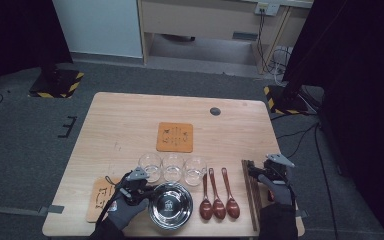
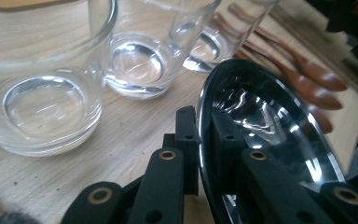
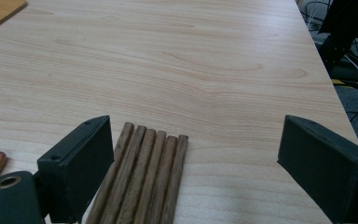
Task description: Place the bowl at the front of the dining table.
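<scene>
Left gripper view has it: the left gripper (image 2: 200, 135) is clamped on the near rim of the steel bowl (image 2: 270, 116), one jaw inside, one outside. That bowl sits at the table's (image 1: 130, 120) front edge, just before three glasses (image 1: 172, 167). To lift it well, I'd say keep it level and clear of the glasses. The right gripper (image 3: 191, 154) hangs wide open, holding nothing, over the chopsticks (image 3: 144, 177) beside the spoons (image 1: 218, 200).

bowl (image 2: 279, 121): lower rim cut off | chopsticks (image 3: 144, 177): near ends cut off (bottom edge)
</scene>
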Demonstrator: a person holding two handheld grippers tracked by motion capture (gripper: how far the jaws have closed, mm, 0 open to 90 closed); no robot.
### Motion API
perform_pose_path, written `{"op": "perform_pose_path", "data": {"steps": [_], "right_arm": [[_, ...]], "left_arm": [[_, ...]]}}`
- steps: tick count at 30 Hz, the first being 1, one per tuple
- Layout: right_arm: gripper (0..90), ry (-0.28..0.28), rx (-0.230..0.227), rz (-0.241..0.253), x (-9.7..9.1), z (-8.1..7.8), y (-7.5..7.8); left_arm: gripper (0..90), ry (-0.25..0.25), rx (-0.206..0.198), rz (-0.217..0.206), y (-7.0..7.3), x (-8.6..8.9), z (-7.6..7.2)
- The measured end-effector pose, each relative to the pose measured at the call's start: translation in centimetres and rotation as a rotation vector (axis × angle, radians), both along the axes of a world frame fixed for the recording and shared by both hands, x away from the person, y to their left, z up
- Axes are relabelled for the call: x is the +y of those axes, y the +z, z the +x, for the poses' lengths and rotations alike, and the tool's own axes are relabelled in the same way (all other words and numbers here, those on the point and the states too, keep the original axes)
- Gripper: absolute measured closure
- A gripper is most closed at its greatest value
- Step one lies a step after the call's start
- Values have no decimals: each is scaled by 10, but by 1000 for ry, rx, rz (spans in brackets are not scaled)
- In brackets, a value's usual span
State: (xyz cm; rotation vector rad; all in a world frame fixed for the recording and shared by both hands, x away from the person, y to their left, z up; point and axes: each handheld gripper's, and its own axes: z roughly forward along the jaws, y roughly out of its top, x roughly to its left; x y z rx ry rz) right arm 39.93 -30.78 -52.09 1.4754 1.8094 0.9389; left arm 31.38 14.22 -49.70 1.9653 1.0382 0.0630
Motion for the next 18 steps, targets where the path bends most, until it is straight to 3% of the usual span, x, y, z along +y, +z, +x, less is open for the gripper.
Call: {"op": "perform_pose_path", "data": {"steps": [11, 18], "right_arm": [[102, -39, 22, 4, -14, -1, -3], [104, -65, 37, -3, -21, -1, -7]], "left_arm": [[826, 18, -28, 21, 4, -2, -5], [826, 18, -48, 7, 10, -1, -7]]}}
